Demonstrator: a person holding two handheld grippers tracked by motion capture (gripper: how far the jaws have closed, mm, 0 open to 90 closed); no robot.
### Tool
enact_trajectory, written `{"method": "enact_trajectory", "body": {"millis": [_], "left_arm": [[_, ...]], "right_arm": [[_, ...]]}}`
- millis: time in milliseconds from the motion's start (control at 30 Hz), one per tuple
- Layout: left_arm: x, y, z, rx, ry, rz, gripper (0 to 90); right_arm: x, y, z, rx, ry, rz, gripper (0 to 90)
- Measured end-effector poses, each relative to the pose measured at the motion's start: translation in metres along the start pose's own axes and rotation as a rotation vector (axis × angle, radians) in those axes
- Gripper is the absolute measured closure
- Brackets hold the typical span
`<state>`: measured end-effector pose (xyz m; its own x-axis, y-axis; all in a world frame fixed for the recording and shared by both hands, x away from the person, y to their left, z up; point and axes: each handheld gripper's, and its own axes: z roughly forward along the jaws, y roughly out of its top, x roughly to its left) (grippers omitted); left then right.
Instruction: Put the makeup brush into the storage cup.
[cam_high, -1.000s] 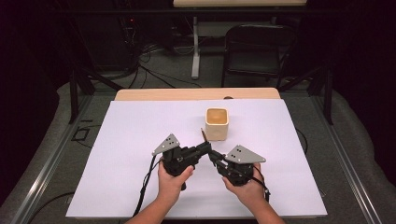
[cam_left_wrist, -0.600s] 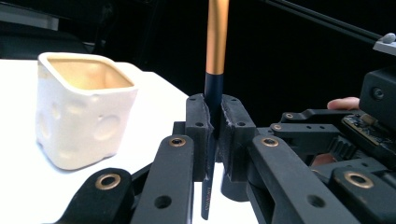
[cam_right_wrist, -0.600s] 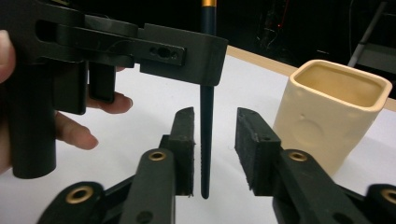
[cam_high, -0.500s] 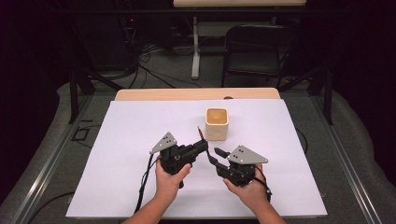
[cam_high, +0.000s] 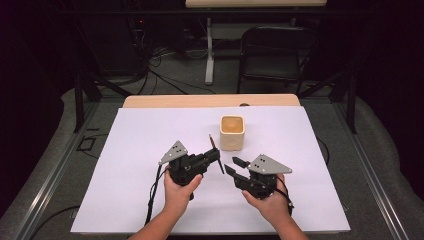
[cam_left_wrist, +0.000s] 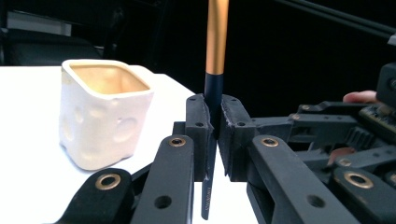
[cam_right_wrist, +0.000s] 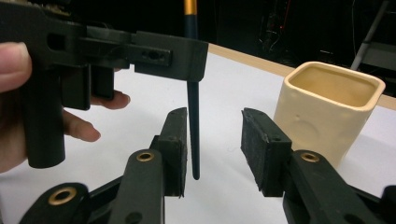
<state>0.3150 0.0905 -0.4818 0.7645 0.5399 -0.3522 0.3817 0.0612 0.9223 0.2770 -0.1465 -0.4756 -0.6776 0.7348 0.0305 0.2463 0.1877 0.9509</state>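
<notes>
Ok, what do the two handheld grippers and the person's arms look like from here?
Both the left gripper and the right gripper are black, with jointed linkage arms set with brass-coloured rivets and flat, rectangular padded fingers. Each carries a grey three-cornered plate dotted with small holes, and a black cable trails from each. The forearms are bare, with no sleeves in sight.

No readable text, labels or numbers anywhere

A cream square cup (cam_high: 232, 132) is standing upright on a white sheet (cam_high: 140, 150) that is covering a wooden table (cam_high: 165, 101). Behind the table, a black folding chair (cam_high: 275, 55) is sitting in shadow while dark cables (cam_high: 165, 65) are trailing across the grey floor (cam_high: 380, 150).
</notes>
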Motion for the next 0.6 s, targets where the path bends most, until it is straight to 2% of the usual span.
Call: {"method": "enact_trajectory", "body": {"millis": [167,400,600], "left_arm": [[-0.0009,0.0001,-0.0011,0.004,0.028,0.043,83.0],[-0.0035,-0.0005,-0.0016,0.024,0.080,0.128,83.1],[-0.0094,0.0003,-0.0007,0.047,0.123,0.236,83.1]], "right_arm": [[-0.0017,0.0025,-0.0022,-0.013,0.001,0.013,61.0],[-0.0026,0.0038,-0.0030,-0.025,0.004,0.021,60.7],[-0.0031,0.0048,-0.0036,-0.037,0.008,0.025,60.8]]}}
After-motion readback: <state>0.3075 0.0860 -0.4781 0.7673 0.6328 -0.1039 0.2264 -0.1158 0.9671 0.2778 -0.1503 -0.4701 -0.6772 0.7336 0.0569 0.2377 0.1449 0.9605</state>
